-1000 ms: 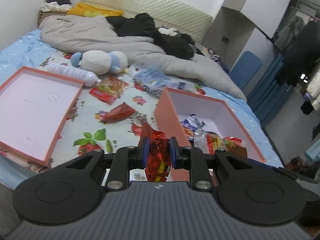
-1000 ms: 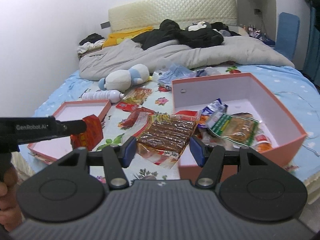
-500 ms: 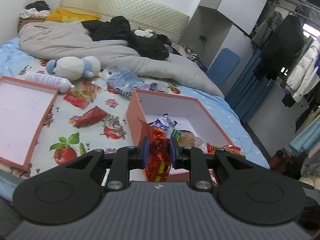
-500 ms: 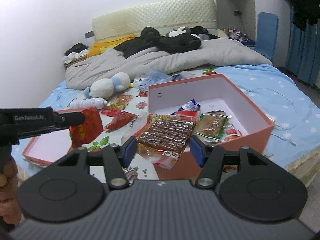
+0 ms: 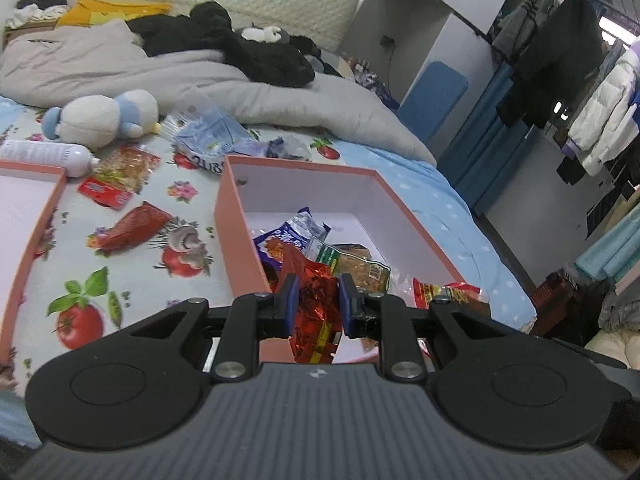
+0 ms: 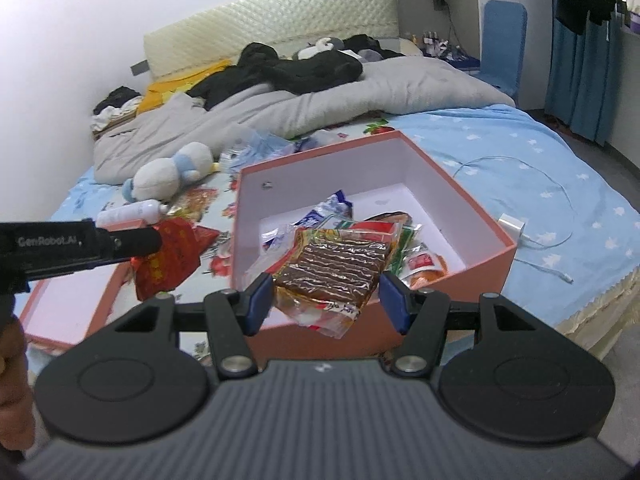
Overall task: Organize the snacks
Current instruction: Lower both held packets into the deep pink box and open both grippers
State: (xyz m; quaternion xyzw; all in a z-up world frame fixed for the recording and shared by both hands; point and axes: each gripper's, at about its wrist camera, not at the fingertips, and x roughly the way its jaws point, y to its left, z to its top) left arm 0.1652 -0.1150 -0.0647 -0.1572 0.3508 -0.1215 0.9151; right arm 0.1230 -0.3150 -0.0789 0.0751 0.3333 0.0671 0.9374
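My left gripper (image 5: 316,300) is shut on a red foil snack packet (image 5: 314,312), held above the near wall of the open pink box (image 5: 236,216). The packet also shows in the right wrist view (image 6: 168,258), left of the box (image 6: 492,260). My right gripper (image 6: 326,300) is shut on a clear pack of brown snack bars (image 6: 332,272), held over the box's near edge. Several snack packets (image 5: 320,244) lie inside the box. Loose red snacks (image 5: 132,224) lie on the bed sheet left of the box.
The pink box lid (image 5: 24,220) lies at the left. A white bottle (image 5: 44,154), a plush toy (image 5: 100,118) and blue plastic bags (image 5: 212,136) lie behind. A grey duvet (image 5: 180,76) covers the far bed. A white charger and cable (image 6: 516,224) lie right of the box.
Both grippers have moved right and forward towards the pink box with their snacks held. The left packet now sits at the box's near wall and the bar pack hangs over its near edge.
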